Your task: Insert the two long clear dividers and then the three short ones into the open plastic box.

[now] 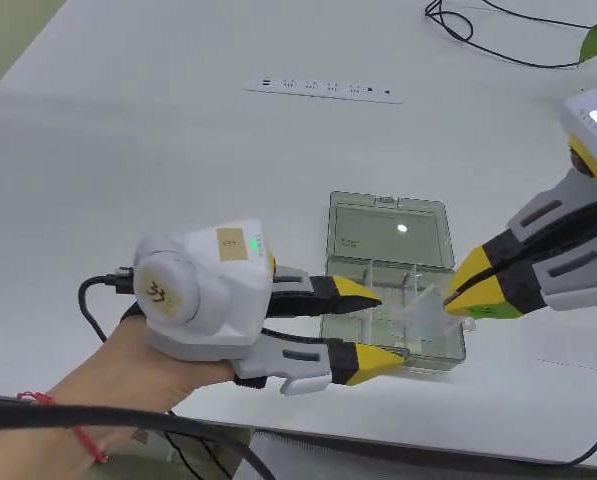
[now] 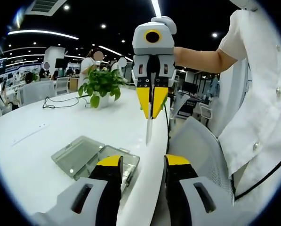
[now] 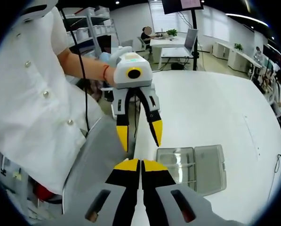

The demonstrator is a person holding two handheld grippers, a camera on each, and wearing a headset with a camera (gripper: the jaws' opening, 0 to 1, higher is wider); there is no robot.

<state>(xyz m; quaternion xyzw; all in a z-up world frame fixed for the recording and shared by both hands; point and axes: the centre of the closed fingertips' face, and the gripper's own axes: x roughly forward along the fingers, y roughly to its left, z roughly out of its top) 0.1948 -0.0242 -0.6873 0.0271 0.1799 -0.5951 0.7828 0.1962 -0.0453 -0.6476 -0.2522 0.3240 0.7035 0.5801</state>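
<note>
Two hand-held grippers faced each other, one open and one pinched shut.
The left gripper (image 1: 373, 328) lay roughly level in the person's left hand (image 1: 128, 370), its yellow-tipped jaws spread apart and pointing toward the right gripper (image 1: 466, 297). That one pointed in from the opposite side, angled downward, with its jaws closed on a thin clear divider (image 2: 149, 131) that stuck out past its tips. The right forearm (image 2: 201, 59) was bare, reaching out from a short white sleeve.

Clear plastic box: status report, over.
Left gripper open, hovering by the open clear plastic box. Right gripper shut on a thin clear plastic divider, above the box. Left gripper close to the drop path.
</note>
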